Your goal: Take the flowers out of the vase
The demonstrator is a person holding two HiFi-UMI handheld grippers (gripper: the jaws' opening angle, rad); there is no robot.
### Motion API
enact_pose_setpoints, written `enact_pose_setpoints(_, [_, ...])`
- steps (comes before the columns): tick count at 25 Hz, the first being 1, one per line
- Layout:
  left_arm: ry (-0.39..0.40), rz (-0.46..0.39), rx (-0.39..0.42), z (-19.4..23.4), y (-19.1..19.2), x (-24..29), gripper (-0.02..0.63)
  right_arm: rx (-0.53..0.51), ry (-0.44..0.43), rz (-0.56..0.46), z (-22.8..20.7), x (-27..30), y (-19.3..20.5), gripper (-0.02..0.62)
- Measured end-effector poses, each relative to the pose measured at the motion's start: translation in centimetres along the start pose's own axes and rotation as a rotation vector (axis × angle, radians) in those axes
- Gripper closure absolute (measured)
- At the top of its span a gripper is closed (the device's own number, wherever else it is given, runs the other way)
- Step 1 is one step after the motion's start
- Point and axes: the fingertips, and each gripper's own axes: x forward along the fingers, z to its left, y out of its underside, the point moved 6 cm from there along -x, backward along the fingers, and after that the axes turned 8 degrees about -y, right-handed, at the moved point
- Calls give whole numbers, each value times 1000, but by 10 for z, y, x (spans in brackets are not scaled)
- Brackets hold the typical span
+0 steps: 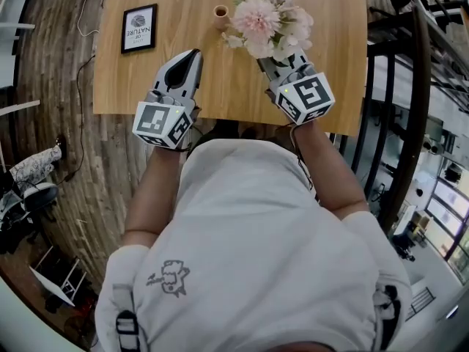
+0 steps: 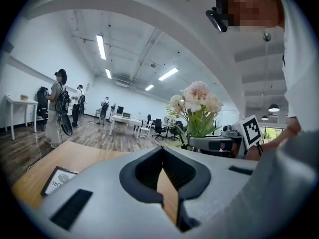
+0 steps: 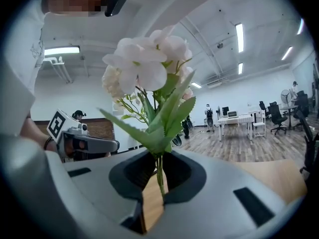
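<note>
A bunch of pink and white flowers (image 1: pixel 267 17) with green leaves is in my right gripper (image 1: pixel 262 61), which is shut on its thin green stems (image 3: pixel 160 177). The blooms (image 3: pixel 144 63) rise upright above the jaws. A small tan vase (image 1: pixel 220 15) stands on the wooden table (image 1: pixel 220 79), just left of the bunch and apart from it. My left gripper (image 1: pixel 195 52) hovers over the table's near edge with its jaws together and nothing between them. In the left gripper view the flowers (image 2: pixel 197 101) show to the right, over the closed left gripper (image 2: pixel 162 151).
A black-framed picture (image 1: pixel 138 28) lies on the table at the far left. The table's near edge is close to my body. A dark metal railing (image 1: pixel 399 86) runs along the right. Several people and office desks stand far off in the room.
</note>
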Motion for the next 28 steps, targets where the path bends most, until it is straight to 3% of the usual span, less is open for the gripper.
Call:
enact_pose_setpoints(13, [-56, -25, 34, -59, 21, -96, 601, 3, -14, -31, 73, -100, 14, 551])
enact_pose_setpoints(25, [-35, -3, 69, -59, 10, -106, 601, 14, -14, -50, 84, -103, 8, 551])
enact_pose_setpoints(28, [-8, -16, 80, -57, 9, -128, 601, 7, 4, -50, 109, -108, 9, 551])
